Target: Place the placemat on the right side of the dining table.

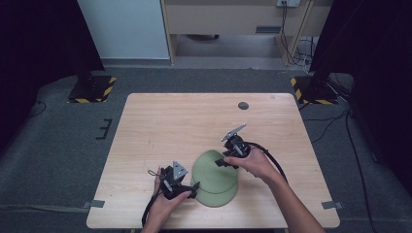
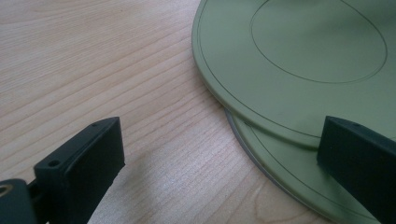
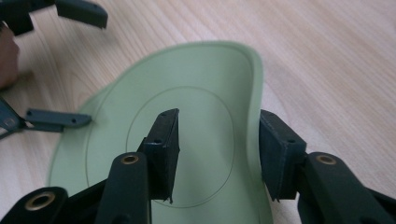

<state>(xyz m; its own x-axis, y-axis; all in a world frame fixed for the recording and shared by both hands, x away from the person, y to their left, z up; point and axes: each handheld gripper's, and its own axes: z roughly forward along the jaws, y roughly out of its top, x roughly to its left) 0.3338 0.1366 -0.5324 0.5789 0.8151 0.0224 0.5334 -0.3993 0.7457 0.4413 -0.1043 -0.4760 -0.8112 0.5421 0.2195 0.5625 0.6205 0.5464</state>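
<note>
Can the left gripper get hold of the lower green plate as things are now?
Probably yes: the left gripper stands open at the lower plate, whose edge sticks out from under the upper plate.

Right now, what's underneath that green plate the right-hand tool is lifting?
Under the top green plate lies a second green plate, its edge peeking out on the wooden table. The top one covers most of it, so anything else beneath is hidden. The right gripper straddles its raised rim.
</note>
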